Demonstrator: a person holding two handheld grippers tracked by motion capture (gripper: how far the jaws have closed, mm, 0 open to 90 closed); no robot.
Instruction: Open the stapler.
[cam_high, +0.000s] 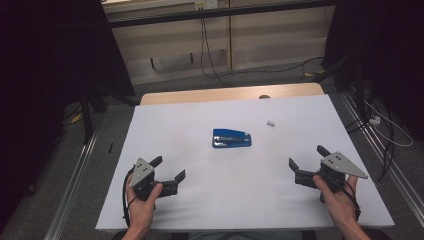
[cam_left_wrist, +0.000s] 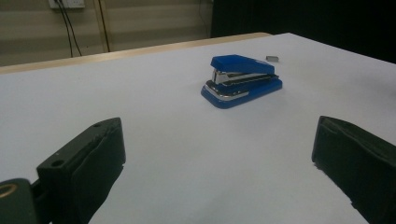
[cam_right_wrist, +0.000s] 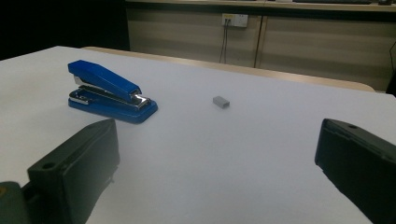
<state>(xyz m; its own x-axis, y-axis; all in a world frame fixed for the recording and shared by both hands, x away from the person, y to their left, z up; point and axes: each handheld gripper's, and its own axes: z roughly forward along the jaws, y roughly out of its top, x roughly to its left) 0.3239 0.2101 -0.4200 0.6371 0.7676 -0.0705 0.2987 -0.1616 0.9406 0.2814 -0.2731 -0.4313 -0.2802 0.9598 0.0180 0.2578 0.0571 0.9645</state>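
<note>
A blue stapler (cam_high: 231, 138) is parked pretty much dead centre on the white table (cam_high: 200, 200), lying flat and closed. A little grey block (cam_high: 270, 123) is sat near it, at about 2 o'clock from the stapler. The left gripper (cam_high: 168, 169) is held at roughly 7 o'clock from the stapler, jaws spread wide, nothing gripped. The right gripper (cam_high: 307, 156) is held around 4 o'clock, jaws also wide apart and empty. Both are kept well apart from the stapler.
</note>
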